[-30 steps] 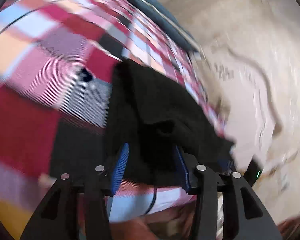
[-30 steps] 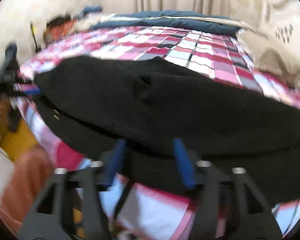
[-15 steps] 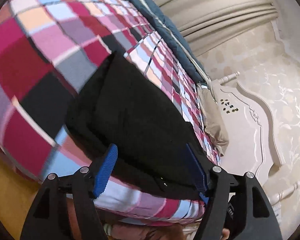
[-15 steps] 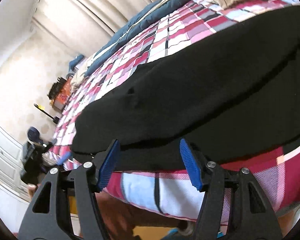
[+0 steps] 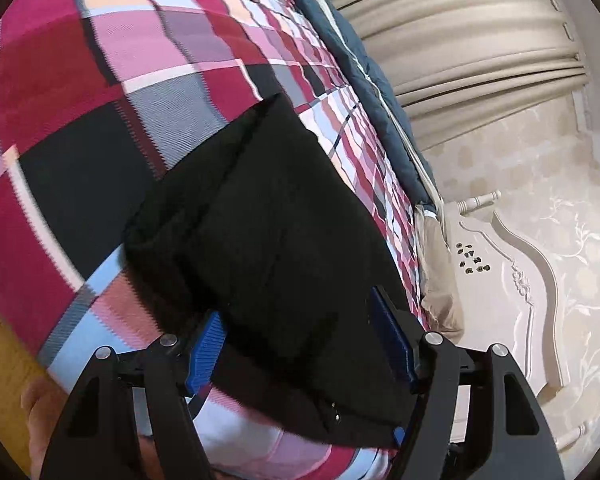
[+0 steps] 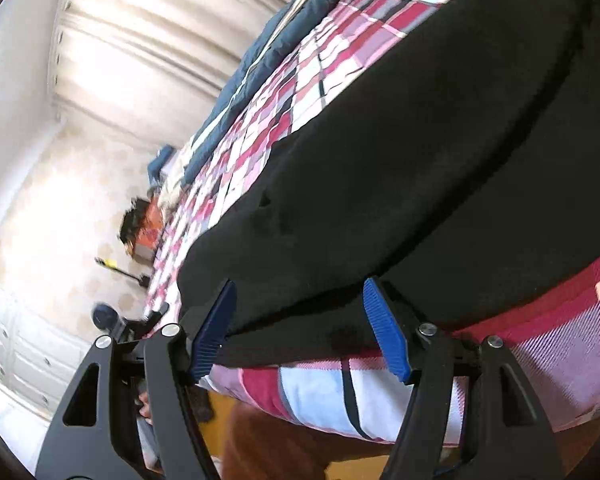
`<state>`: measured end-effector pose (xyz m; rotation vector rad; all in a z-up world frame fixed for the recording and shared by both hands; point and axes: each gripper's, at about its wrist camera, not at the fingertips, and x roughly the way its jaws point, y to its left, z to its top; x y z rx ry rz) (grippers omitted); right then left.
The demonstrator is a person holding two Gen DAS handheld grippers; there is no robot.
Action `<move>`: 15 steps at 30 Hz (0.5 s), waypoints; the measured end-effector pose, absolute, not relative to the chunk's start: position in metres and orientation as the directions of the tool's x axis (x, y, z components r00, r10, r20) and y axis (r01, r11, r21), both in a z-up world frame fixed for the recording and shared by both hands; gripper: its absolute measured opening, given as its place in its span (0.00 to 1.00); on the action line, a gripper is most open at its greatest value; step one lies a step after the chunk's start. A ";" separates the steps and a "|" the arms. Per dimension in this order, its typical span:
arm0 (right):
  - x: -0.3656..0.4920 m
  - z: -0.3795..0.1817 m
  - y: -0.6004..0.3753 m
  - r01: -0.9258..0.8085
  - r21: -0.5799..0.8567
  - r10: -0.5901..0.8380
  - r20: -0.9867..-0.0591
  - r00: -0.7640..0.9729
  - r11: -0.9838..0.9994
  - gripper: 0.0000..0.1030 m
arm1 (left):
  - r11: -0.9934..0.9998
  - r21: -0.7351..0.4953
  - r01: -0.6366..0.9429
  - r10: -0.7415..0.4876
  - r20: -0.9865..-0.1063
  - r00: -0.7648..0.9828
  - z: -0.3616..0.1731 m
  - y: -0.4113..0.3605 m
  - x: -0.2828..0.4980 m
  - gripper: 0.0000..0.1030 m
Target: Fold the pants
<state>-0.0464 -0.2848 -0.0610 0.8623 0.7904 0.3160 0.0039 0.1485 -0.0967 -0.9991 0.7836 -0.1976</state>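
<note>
between and just ahead of both pairs of tongs, along the near edge of the bed, lie the folded black pants of soft matte cloth [image 5: 276,248], a long flat slab in doubled layers with a thick rounded fold at the end nearest the left tongs [image 5: 300,350]. the blue ribbed pads [image 5: 206,354] of these stand apart, the cloth between them but not pinched. the right tongs [image 6: 300,328] are opening, their blue grooved pads [image 6: 384,334] clear of the hem that lies between them; a small pucker marks the cloth beyond. under the pants spreads a woven checked bedspread in red, pink, grey and white [image 5: 100,80], with a dark blue quilt [image 5: 364,72] along its far side. past that hang pleated beige curtains [image 5: 460,32], and beside the left tongs stands a carved cream headboard [image 5: 516,280]. a second ago the left pads sat closer together around bunched cloth and the pants were rumpled; they now lie flatter, and both views have rolled.
</note>
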 end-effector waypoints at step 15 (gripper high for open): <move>-0.054 -0.081 -0.285 0.179 0.897 0.536 -0.391 0.748 0.404 0.64 | 0.573 -0.772 -0.275 -0.423 -0.566 0.707 -0.097 0.154 0.007 0.41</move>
